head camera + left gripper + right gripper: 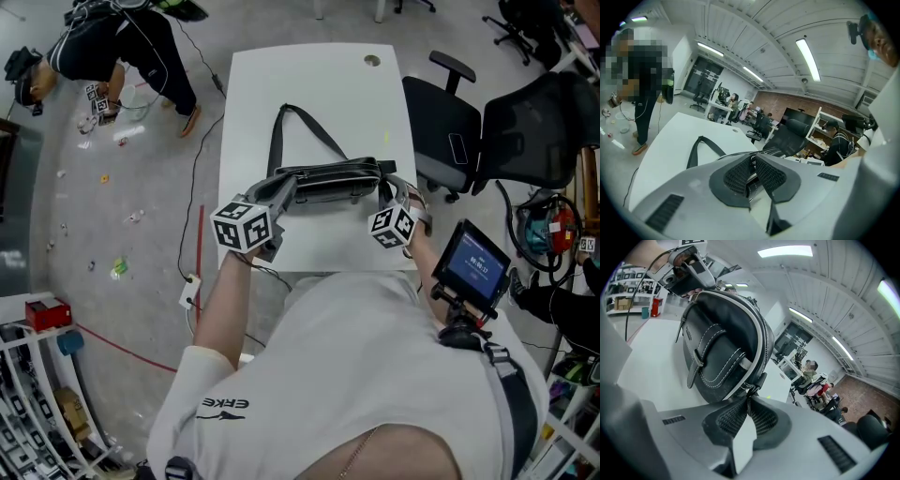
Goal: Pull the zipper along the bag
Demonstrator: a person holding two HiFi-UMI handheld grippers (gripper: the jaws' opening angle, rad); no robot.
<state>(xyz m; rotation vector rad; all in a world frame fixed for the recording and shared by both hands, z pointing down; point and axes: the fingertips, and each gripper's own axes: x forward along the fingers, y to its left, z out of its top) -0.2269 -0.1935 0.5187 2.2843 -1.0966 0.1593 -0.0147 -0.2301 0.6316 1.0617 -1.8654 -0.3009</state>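
A black leather bag (328, 183) lies across the white table (309, 84), its shoulder strap (281, 131) looped toward the far side. My left gripper (286, 190) is at the bag's left end. In the left gripper view its pads (771, 176) stand nearly together on a thin dark stitched piece, the zipper pull (752, 176). My right gripper (389, 190) is at the bag's right end. In the right gripper view the right gripper (747, 406) is shut on a small tab at the end of the bag (722, 348), which rises upright in front of it.
Two black office chairs (450, 122) (530, 122) stand right of the table. A small screen (473, 262) is mounted at my right side. A person (112, 47) crouches on the floor at far left, among cables. A round hole (373, 61) marks the table's far edge.
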